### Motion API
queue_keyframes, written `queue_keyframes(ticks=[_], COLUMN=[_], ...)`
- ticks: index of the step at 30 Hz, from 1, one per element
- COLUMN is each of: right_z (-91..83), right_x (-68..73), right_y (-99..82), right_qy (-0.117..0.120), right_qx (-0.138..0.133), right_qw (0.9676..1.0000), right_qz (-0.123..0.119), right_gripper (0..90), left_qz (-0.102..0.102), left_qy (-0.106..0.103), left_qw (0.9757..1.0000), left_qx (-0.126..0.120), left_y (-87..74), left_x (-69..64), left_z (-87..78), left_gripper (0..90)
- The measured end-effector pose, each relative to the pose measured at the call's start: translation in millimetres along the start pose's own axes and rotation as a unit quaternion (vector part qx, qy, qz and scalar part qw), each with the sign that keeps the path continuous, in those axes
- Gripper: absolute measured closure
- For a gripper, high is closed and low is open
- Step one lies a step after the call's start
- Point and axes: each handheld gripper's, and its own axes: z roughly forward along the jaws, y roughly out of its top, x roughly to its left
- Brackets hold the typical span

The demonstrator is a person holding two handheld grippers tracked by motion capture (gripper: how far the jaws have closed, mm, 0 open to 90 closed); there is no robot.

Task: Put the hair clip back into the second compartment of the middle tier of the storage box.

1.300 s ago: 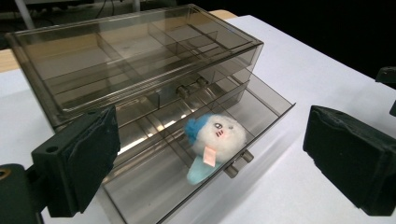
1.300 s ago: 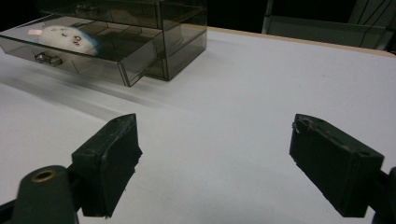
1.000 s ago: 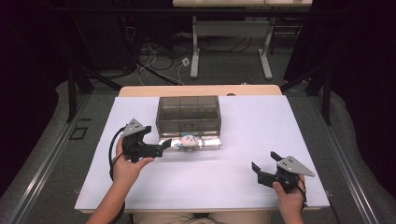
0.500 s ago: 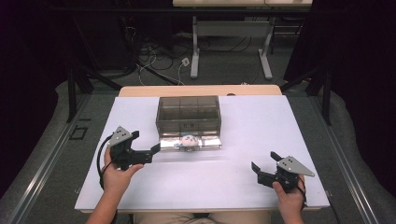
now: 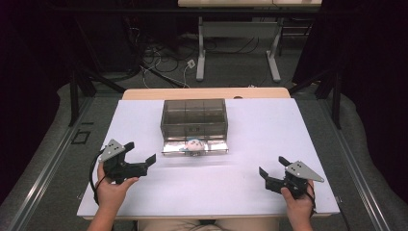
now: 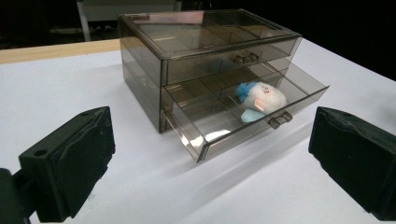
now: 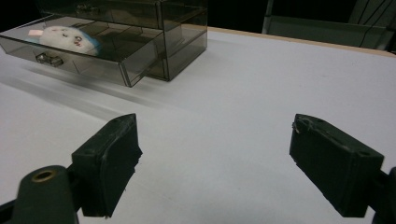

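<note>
Plastic, thin and see-through, is making up the drawer box [image 5: 194, 120] that is sitting mid-table on the white table [image 5: 250, 192], and its lower drawer [image 6: 243, 126] is standing pulled out toward the person. A small plush toy [image 6: 260, 99] is lying inside that drawer, near its front wall. The left gripper [image 5: 139, 163] is hovering left of the drawer with jaws spread wide and nothing between them; the right gripper [image 5: 272, 178] is resting well apart at the near right, jaws likewise spread and empty.

Judging by looks, the toy is going to be light, soft and squashy, so a gentle pinch across its white body should be holding it without slipping. The drawer is probably sliding easily and the whole box is likely light enough to skid, so pushing squarely on the front wall, or nipping the small handle [image 6: 280, 119] at its middle, is looking like the safest hold.
</note>
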Motion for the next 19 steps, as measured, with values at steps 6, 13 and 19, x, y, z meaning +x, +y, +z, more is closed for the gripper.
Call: queue_keyframes(ticks=[6,13,19], right_z=[0.7,0.4,0.6], right_x=[0.5,-0.8,-0.7], right_y=[-0.4,-0.4,-0.7], right_qy=[0.001,0.003,0.003], right_qx=[-0.002,-0.001,-0.002], right_qw=[1.0000,1.0000,1.0000], right_qz=[0.001,0.000,0.001], right_gripper=[15.3,15.3,15.3], left_qz=[-0.009,-0.024,-0.029], left_qy=[0.009,0.012,0.013], left_qw=[0.9999,0.9997,0.9995], left_qx=[-0.002,-0.002,0.001], left_y=[-8.2,-15.2,-17.4], left_x=[5.8,13.4,17.0], left_z=[-3.0,-4.2,-2.4], left_gripper=[0.4,0.4,0.5])
